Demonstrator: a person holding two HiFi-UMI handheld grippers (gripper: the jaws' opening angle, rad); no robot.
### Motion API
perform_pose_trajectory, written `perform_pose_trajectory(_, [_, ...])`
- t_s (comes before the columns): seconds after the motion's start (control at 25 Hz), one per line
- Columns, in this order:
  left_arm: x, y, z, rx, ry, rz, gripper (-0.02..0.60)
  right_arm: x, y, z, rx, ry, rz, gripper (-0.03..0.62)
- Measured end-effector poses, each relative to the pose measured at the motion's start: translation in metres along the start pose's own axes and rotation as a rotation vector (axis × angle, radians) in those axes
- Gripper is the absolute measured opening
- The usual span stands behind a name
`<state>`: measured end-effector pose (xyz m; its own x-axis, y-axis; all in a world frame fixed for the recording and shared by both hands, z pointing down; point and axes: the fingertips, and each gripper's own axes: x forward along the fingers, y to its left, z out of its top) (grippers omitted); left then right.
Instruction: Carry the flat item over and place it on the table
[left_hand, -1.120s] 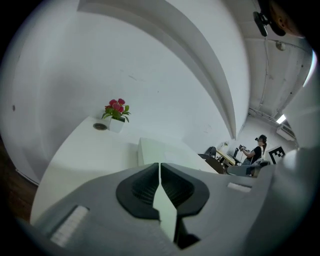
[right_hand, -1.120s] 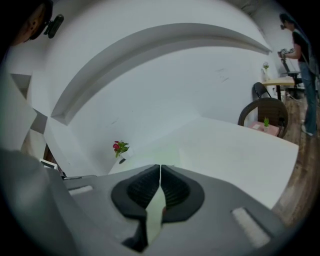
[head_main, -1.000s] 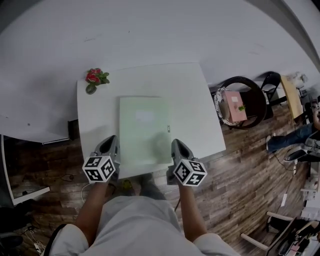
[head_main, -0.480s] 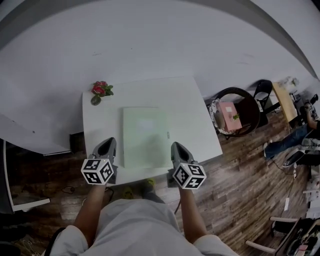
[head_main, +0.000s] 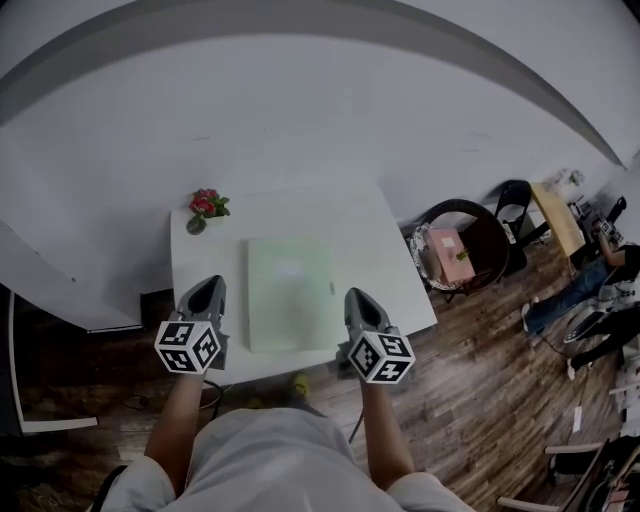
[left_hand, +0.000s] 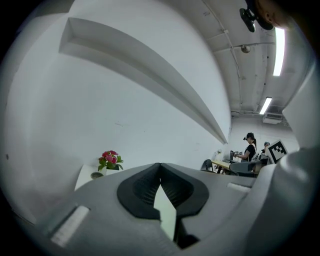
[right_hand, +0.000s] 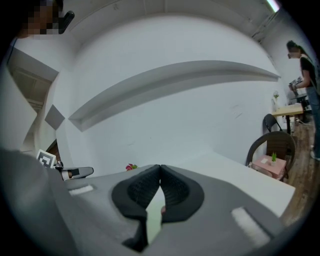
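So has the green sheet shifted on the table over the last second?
No. The green sheet keeps its spot on the table, with the same gap to the flowers.

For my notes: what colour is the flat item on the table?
Flat item: pale green, best in head view.

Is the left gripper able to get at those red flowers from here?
Probably yes: the left gripper is shut on nothing, and only bare table lies between it and the flowers; the green sheet sits aside.
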<state>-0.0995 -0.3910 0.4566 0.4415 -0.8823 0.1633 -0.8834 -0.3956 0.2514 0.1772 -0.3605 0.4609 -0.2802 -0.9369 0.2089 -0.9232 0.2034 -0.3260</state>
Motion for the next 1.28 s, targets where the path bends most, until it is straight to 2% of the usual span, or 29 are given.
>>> perform_pose_trajectory(0.64, [-0.010, -0.017, 0.066, 0.115, -0.117, -0.021, 0.008, -0.023, -0.002, 0.059, -0.061, -0.141, -0.010, 0.003])
perform_pose_trajectory(1.28, [-0.018, -0.014, 0.080, 0.109, -0.160, -0.027, 0.008, -0.025, -0.006, 0.068, -0.087, -0.152, -0.016, 0.003])
